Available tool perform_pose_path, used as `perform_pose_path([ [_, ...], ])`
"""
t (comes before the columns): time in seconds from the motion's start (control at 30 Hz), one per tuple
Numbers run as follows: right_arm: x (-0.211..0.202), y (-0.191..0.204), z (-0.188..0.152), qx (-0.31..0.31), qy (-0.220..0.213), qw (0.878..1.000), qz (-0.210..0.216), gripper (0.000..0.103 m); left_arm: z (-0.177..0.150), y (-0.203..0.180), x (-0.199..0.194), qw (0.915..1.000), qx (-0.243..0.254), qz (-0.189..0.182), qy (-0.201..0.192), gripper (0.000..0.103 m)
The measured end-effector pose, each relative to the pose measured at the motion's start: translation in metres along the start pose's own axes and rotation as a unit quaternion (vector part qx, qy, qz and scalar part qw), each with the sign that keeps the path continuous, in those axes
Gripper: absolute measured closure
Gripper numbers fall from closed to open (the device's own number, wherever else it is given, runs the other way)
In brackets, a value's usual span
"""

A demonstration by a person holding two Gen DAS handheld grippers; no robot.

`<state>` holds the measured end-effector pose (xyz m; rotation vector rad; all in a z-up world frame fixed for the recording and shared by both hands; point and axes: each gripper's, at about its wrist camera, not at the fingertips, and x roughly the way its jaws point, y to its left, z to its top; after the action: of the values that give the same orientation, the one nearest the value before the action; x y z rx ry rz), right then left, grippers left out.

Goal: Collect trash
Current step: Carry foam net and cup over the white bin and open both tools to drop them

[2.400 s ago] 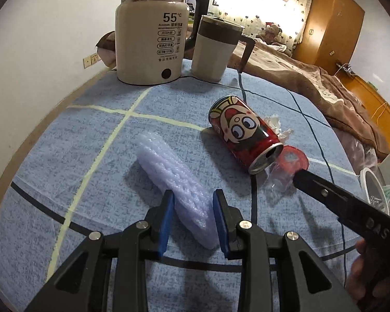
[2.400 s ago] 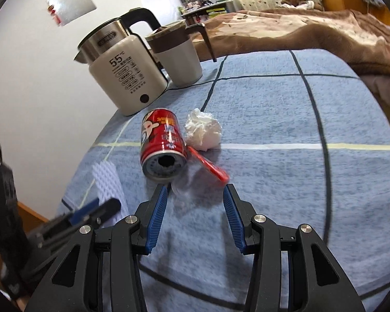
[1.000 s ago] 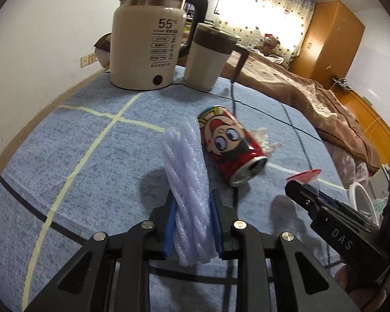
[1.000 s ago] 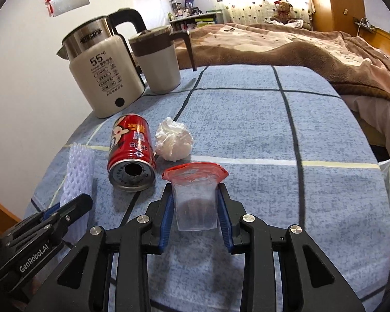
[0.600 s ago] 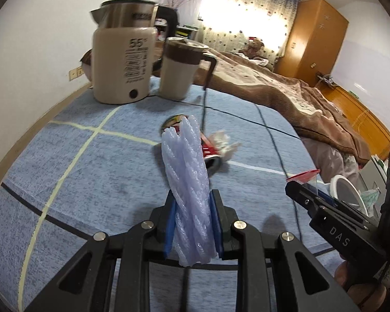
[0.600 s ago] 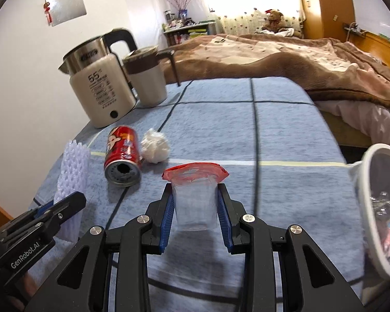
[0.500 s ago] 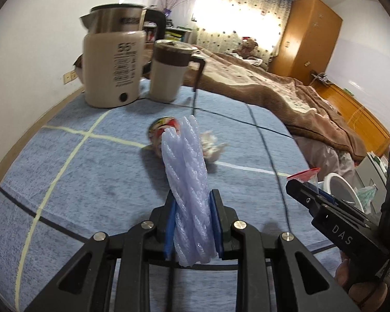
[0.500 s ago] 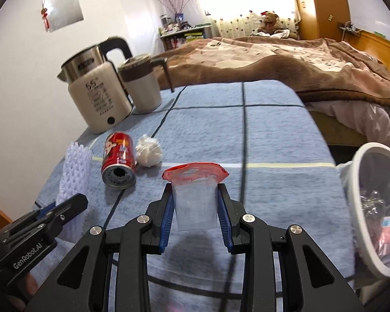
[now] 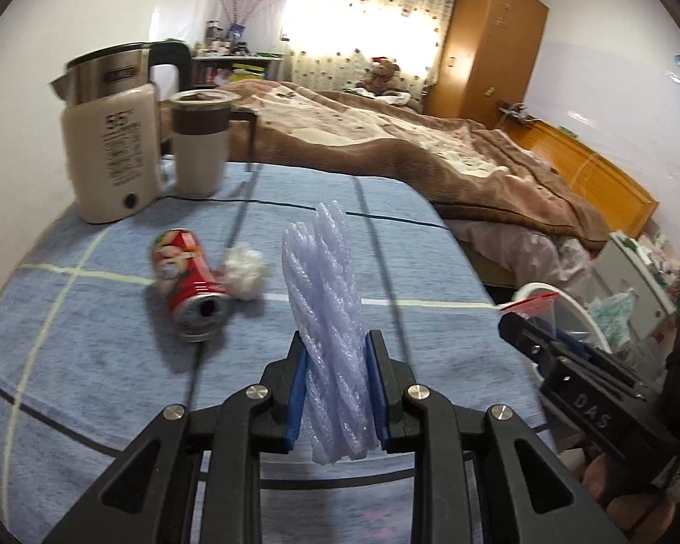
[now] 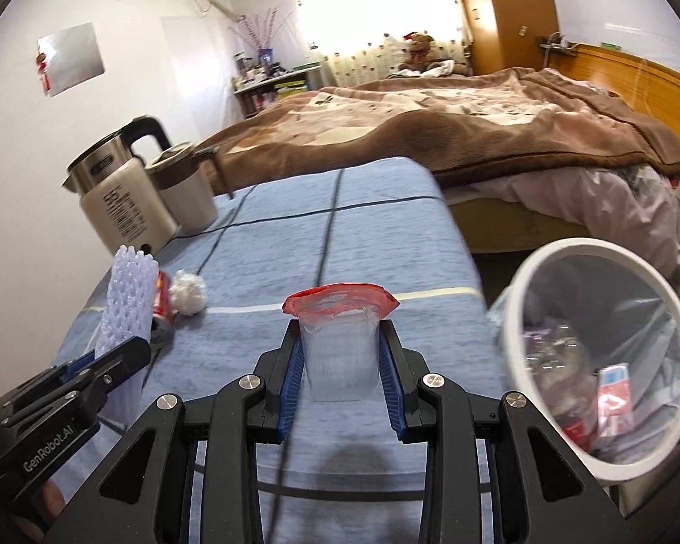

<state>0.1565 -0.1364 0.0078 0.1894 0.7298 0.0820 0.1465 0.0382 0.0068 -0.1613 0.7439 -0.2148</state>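
My left gripper (image 9: 337, 381) is shut on a pale lilac foam net sleeve (image 9: 328, 313), which stands upright between the blue pads above the blue cloth table (image 9: 90, 317). In the right wrist view, my right gripper (image 10: 341, 362) is shut on a clear plastic cup with a red torn lid (image 10: 340, 340). The foam net sleeve (image 10: 127, 303) and left gripper (image 10: 99, 371) show at its left. On the table lie a red drink can (image 9: 188, 281) on its side and a crumpled white tissue (image 9: 247, 272). A white-rimmed trash bin (image 10: 603, 353) with a clear liner stands off the table's right edge.
A cream electric kettle (image 9: 111, 145) and a lidded mug (image 9: 199, 145) stand at the table's far left, with a black cord running across the cloth. A bed with a brown blanket (image 9: 408, 149) lies beyond the table. The bin holds several wrappers.
Both grippers have closed on their items, lifted them off the table and swung right. The can and tissue have slid left in view, and the trash bin has come into view at the right.
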Motion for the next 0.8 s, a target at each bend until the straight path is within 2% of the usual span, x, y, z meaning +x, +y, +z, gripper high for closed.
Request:
perform_pose_path([
  [0.4,-0.02,-0.067,0.001,0.036,-0.014,0.998,-0.05,0.07,0.001,-0.068,0.022,0.9981,0.044,-0.041,0.017,0.077],
  [0.8,-0.034,-0.126,0.002,0.075,-0.019,0.994,-0.078,0.07,0.002,-0.131,0.037,0.9938,0.083,-0.07,0.024,0.077],
])
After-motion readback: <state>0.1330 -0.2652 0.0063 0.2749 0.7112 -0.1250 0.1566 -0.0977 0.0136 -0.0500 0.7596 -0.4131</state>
